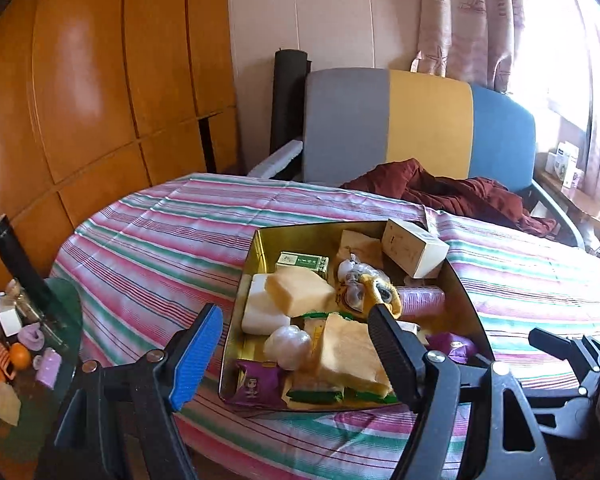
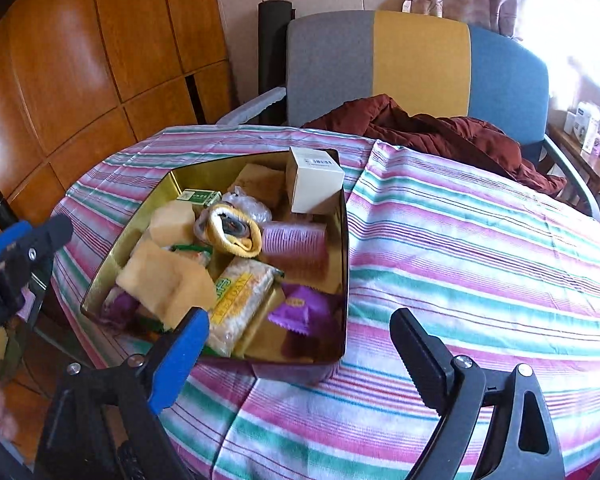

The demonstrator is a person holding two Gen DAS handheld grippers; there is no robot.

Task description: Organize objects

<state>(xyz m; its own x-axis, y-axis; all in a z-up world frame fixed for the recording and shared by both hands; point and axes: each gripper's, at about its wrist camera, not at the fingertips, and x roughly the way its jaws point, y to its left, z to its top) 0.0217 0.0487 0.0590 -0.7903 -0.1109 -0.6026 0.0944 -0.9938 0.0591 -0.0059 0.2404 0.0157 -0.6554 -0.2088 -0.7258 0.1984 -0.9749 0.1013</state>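
Faintly, green-labelled packet (image 2: 240, 300), print unreadable, gold tin (image 2: 342, 240)

The left gripper (image 1: 296, 344) is made of black plastic, with one bright blue ribbed pad (image 1: 196, 356) on its left finger and a black ribbed pad (image 1: 392, 354) on its right finger. Round silver screws (image 1: 434, 356) sit where the fingers join the thick black arms behind them, and those arms have cut-out holes. The right gripper (image 2: 300, 356) looks the same, with a blue pad (image 2: 178, 362) on the left, a black toothed pad (image 2: 418, 360) on the right and shiny silver screws (image 2: 462, 361) behind them.
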